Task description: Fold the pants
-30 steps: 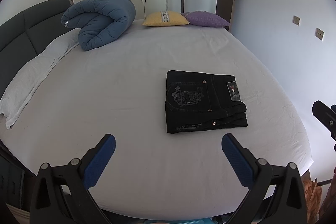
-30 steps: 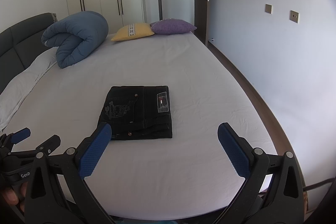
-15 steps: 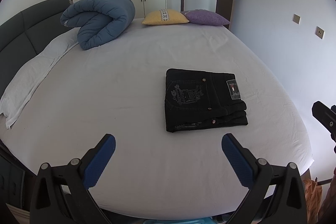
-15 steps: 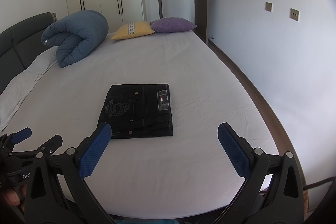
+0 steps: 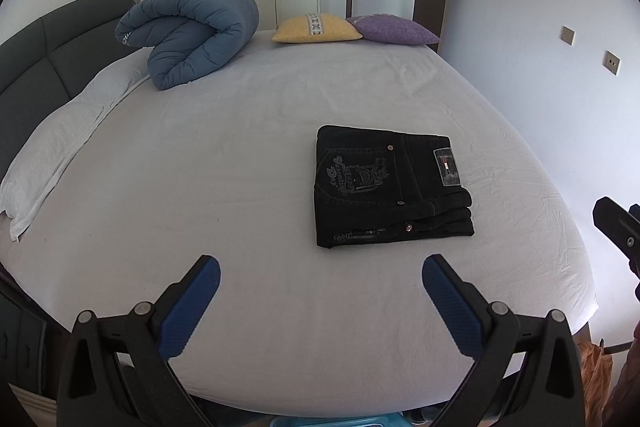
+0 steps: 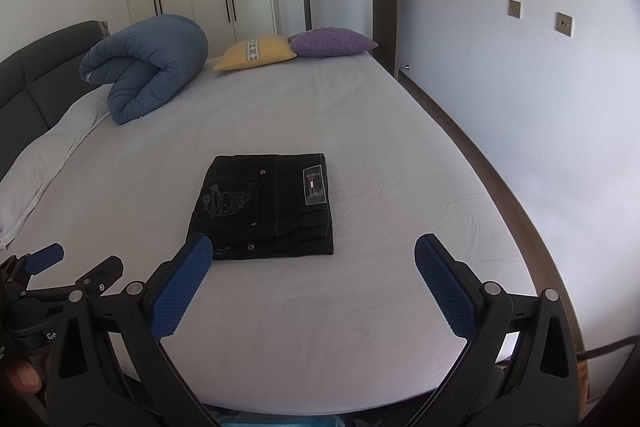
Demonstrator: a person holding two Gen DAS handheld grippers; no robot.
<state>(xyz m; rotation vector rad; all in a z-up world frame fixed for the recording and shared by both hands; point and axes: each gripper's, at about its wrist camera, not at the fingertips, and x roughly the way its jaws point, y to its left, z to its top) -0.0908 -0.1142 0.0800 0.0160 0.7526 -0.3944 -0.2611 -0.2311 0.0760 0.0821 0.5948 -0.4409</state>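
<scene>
Black pants (image 5: 390,187) lie folded into a compact rectangle on the white bed sheet (image 5: 240,187), with an embroidered back pocket and a waist label facing up. They also show in the right wrist view (image 6: 266,207). My left gripper (image 5: 320,291) is open and empty, held above the near part of the bed, short of the pants. My right gripper (image 6: 312,275) is open and empty, just short of the pants' near edge. The left gripper (image 6: 60,267) shows at the lower left of the right wrist view.
A rolled blue duvet (image 5: 192,31) lies at the far left by the dark headboard (image 5: 36,59). A yellow pillow (image 5: 316,27) and a purple pillow (image 5: 392,29) sit at the far edge. White pillows (image 5: 60,147) line the left side. A wall (image 6: 540,107) runs along the right.
Both grippers have drawn back and up slightly from the pants. The pants have not moved.
</scene>
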